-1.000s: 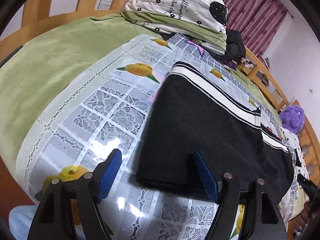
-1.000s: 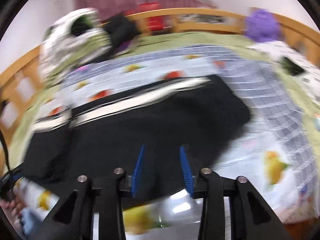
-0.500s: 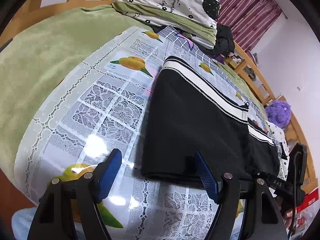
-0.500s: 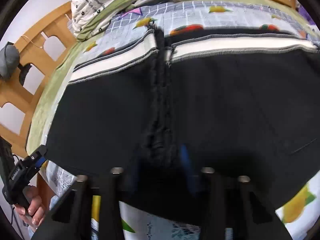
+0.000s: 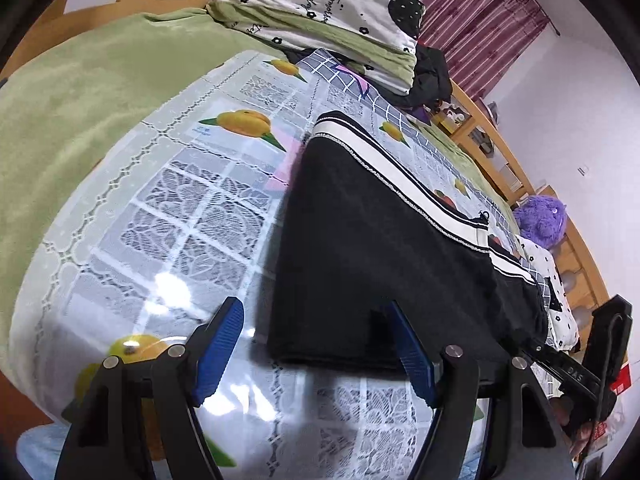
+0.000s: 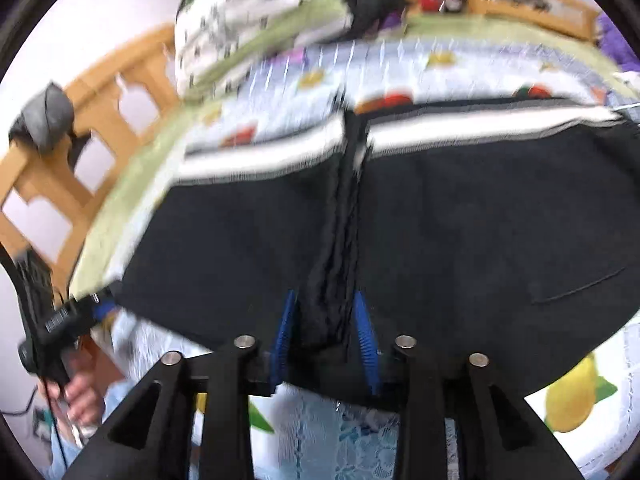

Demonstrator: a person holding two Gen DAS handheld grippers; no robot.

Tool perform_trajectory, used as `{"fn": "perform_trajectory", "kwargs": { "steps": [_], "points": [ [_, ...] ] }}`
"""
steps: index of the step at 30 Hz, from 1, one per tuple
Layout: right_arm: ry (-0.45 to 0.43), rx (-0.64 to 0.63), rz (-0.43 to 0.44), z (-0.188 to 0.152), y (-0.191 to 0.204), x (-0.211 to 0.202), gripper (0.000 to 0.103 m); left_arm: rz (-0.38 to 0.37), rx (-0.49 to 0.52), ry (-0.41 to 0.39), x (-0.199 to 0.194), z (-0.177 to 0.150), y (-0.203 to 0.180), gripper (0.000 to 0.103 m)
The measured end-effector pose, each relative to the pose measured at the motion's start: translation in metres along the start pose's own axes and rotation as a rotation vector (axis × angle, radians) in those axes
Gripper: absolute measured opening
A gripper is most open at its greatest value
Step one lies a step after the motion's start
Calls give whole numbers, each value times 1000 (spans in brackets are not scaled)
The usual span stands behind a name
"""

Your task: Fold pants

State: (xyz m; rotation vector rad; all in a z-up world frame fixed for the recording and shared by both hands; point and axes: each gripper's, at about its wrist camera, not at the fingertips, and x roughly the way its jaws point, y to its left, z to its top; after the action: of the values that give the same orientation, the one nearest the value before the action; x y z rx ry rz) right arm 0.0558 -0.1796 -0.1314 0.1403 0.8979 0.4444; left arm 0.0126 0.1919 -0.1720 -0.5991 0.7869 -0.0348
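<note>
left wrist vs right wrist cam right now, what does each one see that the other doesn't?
Left wrist only: the left gripper, open, straddling the near corner of the black pants; the lace pattern of the tablecloth; a maroon curtain.

Right wrist only: the right gripper, its fingers either side of a bunched ridge of pants fabric; whether it is clamped is unclear through the blur. Also a grey object on the wooden bed frame.

Both: the pants' white waistband, the folded quilt, the lemon-print cloth.

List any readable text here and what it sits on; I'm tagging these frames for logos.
"DAS": partial white lettering on the right claw's black body; the rest is hidden.
Cursive black script on the white flowered quilt: too distorted to read.
Right wrist view: blurred, nothing legible.
</note>
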Motion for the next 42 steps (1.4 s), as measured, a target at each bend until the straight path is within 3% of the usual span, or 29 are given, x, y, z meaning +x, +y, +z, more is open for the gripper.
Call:
{"fn": "perform_trajectory", "kwargs": {
  "steps": [2,4,8,10,12,14,17,20,24,30,33,37,42],
  "points": [
    [28,-19,-34,2,0,15,38,-1,3,11,6,1,-7,57],
    [63,-35,-54,-8,1,35,39,44,-6,9,12,2,-14,56],
    [9,-112,-114,-17,16,26,39,157,61,-26,8,7,-32,25],
    [5,-66,-75,-16,10,8,39,182,150,-76,-7,11,-51,18],
    [-43,-21,-41,-14,0,-9,40,229,278,-131,-20,12,-78,16],
    [-79,-7,-74,-13,-11,-24,40,264,406,-191,-31,10,-115,14],
    [-105,-18,-148,-14,-33,-45,40,175,506,-214,-38,5,-164,12],
    [-113,3,-228,-17,-59,-59,40,45,562,-184,-32,-4,-208,12],
    [-74,-9,-289,-26,-86,-78,40,-117,571,-40,4,-28,-250,12],
    [-65,-17,-272,-35,-103,-92,40,-113,554,112,50,-56,-256,16],
    [-65,7,-222,-36,-107,-91,40,-215,521,123,27,-52,-239,29],
    [-97,52,-97,-21,-99,-82,45,-180,497,23,-9,-42,-216,65],
    [-114,115,66,3,-75,-59,57,-60,399,-43,-39,-30,-154,66]
  ]
}}
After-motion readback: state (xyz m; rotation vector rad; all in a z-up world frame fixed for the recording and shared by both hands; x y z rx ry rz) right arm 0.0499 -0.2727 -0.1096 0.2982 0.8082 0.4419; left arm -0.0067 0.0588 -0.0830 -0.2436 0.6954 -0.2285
